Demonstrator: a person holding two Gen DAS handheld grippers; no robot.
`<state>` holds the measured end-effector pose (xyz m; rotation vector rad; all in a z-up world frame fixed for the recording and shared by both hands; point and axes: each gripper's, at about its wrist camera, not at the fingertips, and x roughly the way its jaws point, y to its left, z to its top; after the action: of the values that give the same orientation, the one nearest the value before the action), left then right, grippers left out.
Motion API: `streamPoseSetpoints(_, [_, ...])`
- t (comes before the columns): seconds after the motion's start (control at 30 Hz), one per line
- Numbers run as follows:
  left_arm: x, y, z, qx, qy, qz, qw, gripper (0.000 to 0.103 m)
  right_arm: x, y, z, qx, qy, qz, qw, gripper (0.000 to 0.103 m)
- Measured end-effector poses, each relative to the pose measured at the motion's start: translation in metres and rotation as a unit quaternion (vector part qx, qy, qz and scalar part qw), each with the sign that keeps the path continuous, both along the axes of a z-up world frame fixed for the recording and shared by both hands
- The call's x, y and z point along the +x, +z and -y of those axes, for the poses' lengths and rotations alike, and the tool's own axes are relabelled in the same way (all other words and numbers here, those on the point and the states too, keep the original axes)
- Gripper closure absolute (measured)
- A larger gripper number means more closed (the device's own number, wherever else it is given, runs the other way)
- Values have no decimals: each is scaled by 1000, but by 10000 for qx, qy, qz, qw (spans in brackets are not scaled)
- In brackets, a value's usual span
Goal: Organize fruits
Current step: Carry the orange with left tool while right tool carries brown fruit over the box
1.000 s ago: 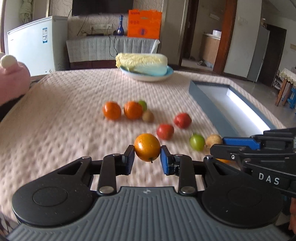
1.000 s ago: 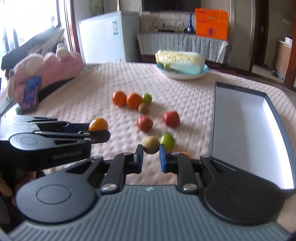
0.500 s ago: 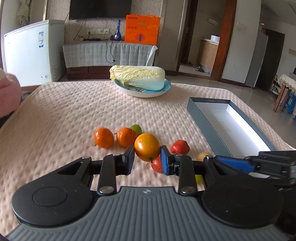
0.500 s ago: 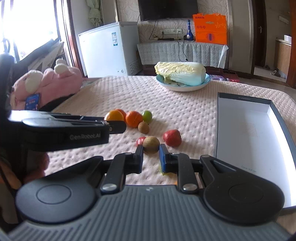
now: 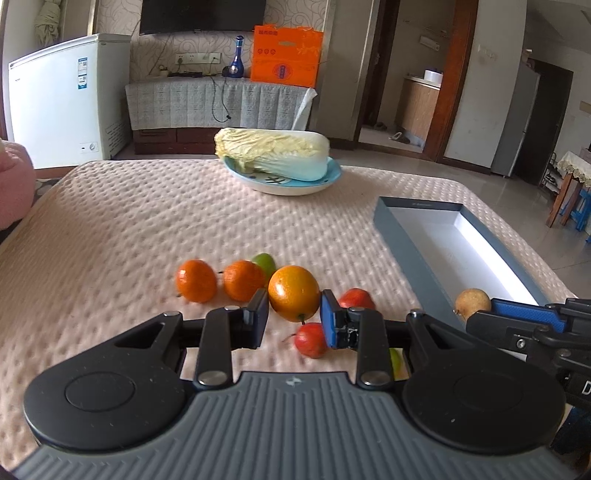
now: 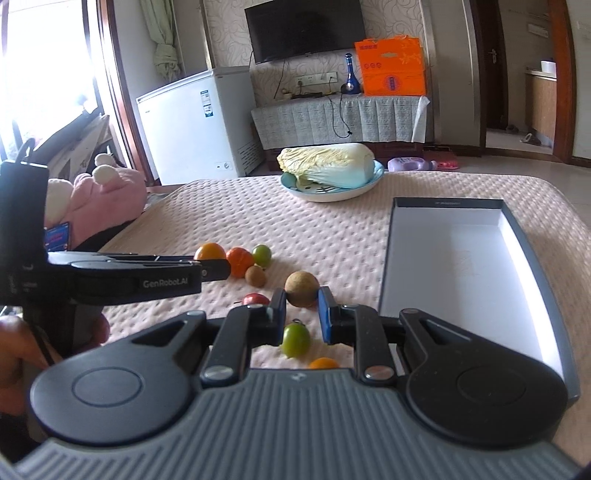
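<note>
Loose fruits (image 6: 255, 266) left of box (image 6: 458, 266) on table (image 6: 332, 229)

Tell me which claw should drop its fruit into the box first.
Right, probably. The right claw holds the brown fruit beside the open box, while the left claw with its orange is farther away.

Left gripper (image 5: 294, 317), right gripper (image 6: 302, 314): jaws clamped, tilted down.

Home living room: wall television (image 6: 305, 29), chest freezer (image 6: 195, 125).
</note>
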<state>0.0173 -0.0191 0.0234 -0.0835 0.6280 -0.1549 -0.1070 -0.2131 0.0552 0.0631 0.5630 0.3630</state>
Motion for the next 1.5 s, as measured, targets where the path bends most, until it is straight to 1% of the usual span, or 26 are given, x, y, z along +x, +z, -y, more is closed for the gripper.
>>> streamPoseSetpoints(0.33, [1, 0, 34, 89, -201, 83, 9997, 68, -4, 2, 22, -4, -201, 38, 9998, 81])
streamPoseSetpoints(0.6, [5, 3, 57, 85, -360, 198, 9991, 68, -1, -1, 53, -71, -622, 6, 9980, 82])
streamPoseSetpoints(0.77, [8, 3, 69, 62, -475, 237, 9986, 68, 9, -10, 77, -149, -970, -198, 9950, 81])
streamPoseSetpoints(0.97, [12, 5, 93, -114, -704, 277, 9971, 68, 27, -30, 93, -169, -1288, -682, 9892, 81])
streamPoseSetpoints(1.1, [14, 2, 120, -207, -936, 265, 9950, 68, 24, -31, 94, -227, -1381, -734, 9874, 81])
streamPoseSetpoints(1.3, [16, -9, 156, -299, -1217, 124, 9920, 68, 25, -40, 96, -450, -1471, -924, 9838, 81])
streamPoseSetpoints(1.4, [20, -18, 171, -351, -1325, -47, 9906, 68, 29, -48, 100, -601, -1522, -1050, 9809, 81])
streamPoseSetpoints(1.5, [24, -30, 181, -351, -1362, -332, 9895, 68, 32, -54, 102, -838, -1591, -1122, 9773, 82])
